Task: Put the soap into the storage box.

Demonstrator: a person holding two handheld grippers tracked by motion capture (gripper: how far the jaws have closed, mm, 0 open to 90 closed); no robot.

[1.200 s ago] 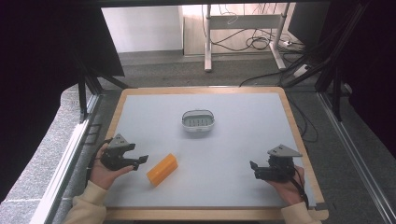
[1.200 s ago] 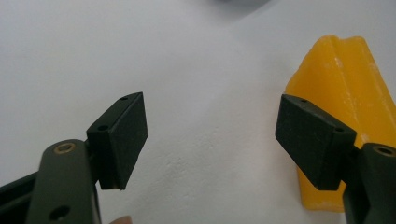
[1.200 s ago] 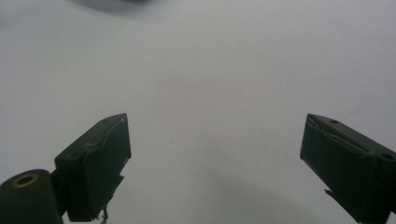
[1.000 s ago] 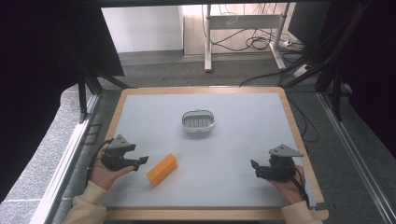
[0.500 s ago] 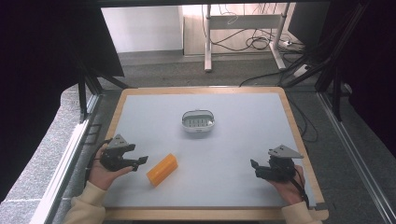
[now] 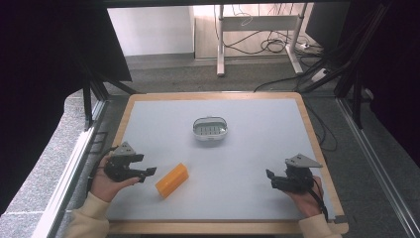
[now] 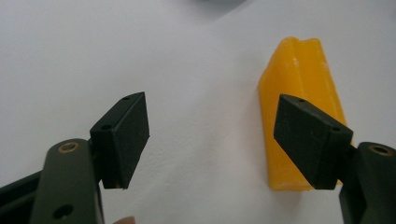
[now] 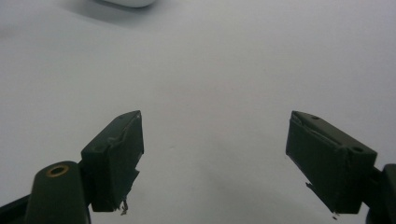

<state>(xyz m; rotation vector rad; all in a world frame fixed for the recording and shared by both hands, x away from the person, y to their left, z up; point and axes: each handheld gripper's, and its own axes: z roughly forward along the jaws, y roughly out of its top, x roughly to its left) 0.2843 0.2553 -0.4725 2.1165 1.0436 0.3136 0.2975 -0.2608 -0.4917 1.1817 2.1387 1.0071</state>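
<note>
Both grippers' jaws gape wide; orange block (image 7: pixel 299 112) beside left gripper (image 7: pixel 212 140).

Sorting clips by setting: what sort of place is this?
Probably a lab or workshop recording station: a wood-framed table between dark curtains, handheld left tongs and right tongs, cables on the floor.

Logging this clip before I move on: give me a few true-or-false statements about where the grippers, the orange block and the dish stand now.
1. The left gripper is shut on the orange block. False: its jaws are open, the block beside one jaw.
2. The right gripper is open and holds nothing. True.
3. The orange block lies inside the white dish. False: it lies on the table, nearer the person than the dish.
4. The dish sits near the table's middle. True.
</note>
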